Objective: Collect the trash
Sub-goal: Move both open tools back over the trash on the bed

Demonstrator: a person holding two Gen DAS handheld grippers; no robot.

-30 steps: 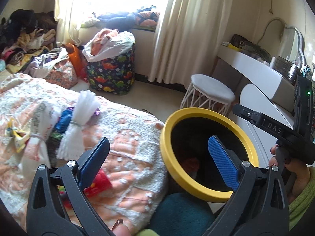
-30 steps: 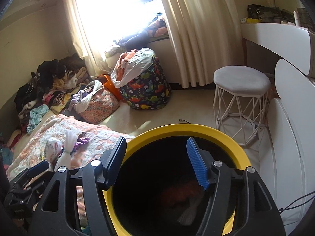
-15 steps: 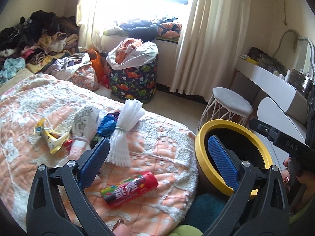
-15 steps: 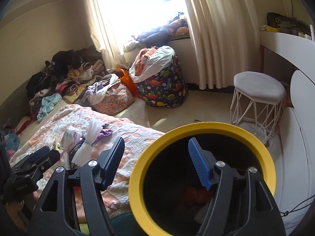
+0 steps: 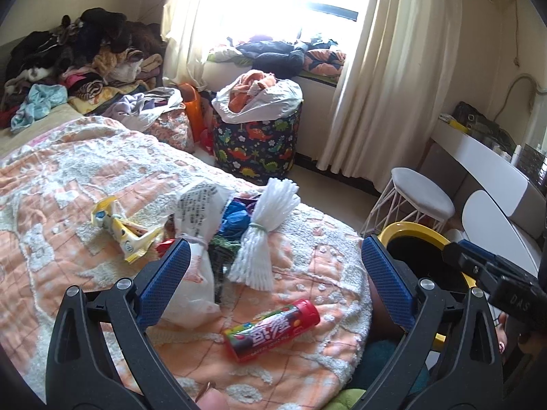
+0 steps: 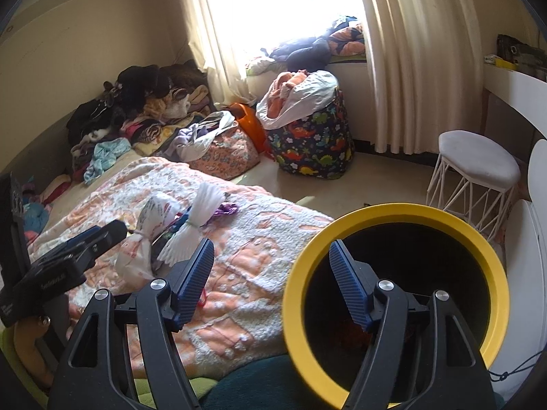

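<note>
**Both grippers swing from the bin back to the bed**

The view has swung off the yellow-rimmed bin [image 6: 393, 300] onto the bed [image 5: 68, 184], where trash waits: white tied bag [image 5: 198, 239], straw bundle [image 5: 266, 232], red candy tube [image 5: 273, 328], yellow wrapper [image 5: 123, 232]. Left gripper [image 5: 273, 287] jaws apart, empty; right gripper [image 6: 270, 283] jaws, just widened, hold nothing.

The black handle of the right gripper [image 5: 512, 290] carries the white letters "DAS". The red candy tube [image 5: 272, 330] and the white printed plastic bag [image 5: 196, 212] bear print too small to read.
</note>
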